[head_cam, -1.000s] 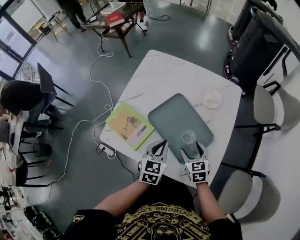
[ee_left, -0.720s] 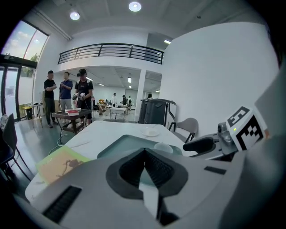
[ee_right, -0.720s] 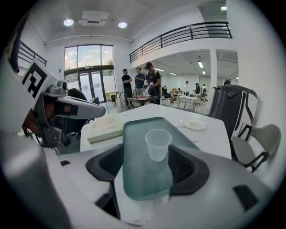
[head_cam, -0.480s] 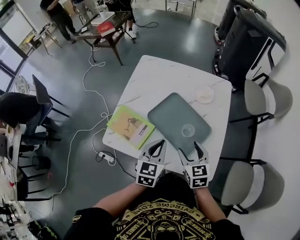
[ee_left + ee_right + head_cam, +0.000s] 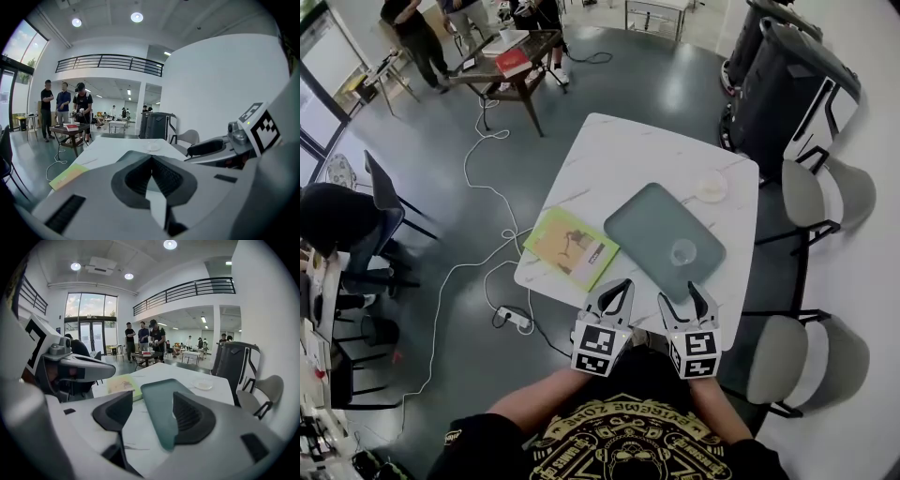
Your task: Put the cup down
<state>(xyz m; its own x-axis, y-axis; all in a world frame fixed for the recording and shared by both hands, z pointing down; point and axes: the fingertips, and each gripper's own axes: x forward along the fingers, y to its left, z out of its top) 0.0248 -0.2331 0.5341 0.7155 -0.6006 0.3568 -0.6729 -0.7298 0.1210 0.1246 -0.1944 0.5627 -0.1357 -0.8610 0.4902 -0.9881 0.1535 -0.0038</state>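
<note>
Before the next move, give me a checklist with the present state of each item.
1. Cup set down: ok. The cup stands on the tray.
2. Cup upright: ok, its round rim faces up in the head view.
3. Cup released: ok. Neither gripper touches it.
4. Right gripper empty: ok. Its jaws stand apart, have just closed a little, and have nothing between them.
5. Left gripper empty: ok. Its jaws are together on nothing.
6. Tray fully on the table: ok.
</note>
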